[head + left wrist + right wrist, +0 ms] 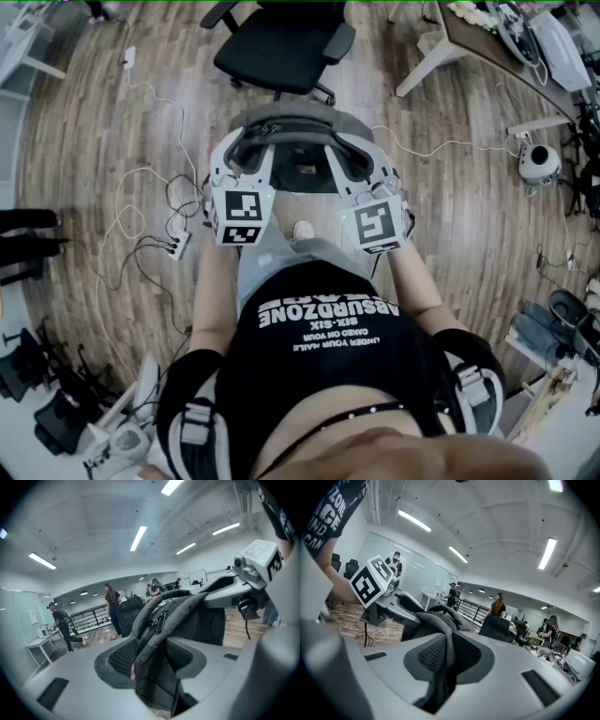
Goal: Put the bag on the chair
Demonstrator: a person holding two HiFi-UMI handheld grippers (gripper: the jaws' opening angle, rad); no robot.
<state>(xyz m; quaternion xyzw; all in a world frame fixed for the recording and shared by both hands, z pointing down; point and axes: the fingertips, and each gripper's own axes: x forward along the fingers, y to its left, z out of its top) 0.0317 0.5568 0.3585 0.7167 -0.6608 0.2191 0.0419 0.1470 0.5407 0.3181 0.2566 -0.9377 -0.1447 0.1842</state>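
Wood floor (94,141), bag (291,120) clamped by left gripper (246,155), right gripper (361,161)

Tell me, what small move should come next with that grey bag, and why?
Probably carry the bag forward toward the chair: the left gripper and right gripper both clamp it already, and the chair stands just ahead with its seat bare.

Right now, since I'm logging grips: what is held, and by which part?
The grey bag, by both grippers: the left gripper clamps a padded strap, and the right gripper pinches a fabric strap.
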